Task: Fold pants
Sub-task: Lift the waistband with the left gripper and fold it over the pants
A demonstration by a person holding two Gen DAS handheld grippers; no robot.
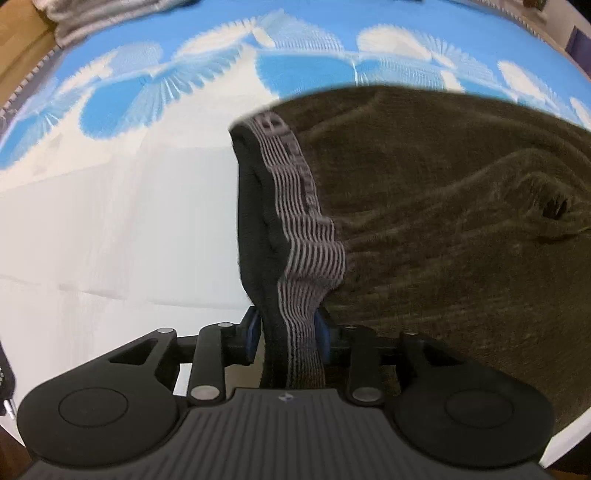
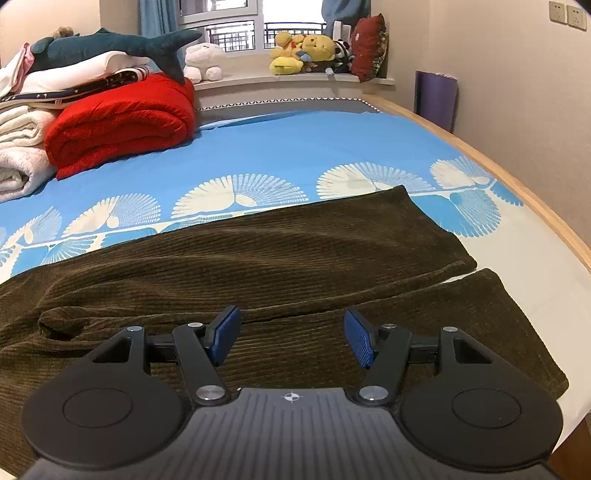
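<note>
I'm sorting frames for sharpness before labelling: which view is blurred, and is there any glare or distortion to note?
Left wrist view: motion blur smears the blue patterned sheet and the pants, while the waistband clamped in the left gripper is fairly crisp. Right wrist view: sharp; the window is blown out, and fisheye bends the bed frame.
</note>
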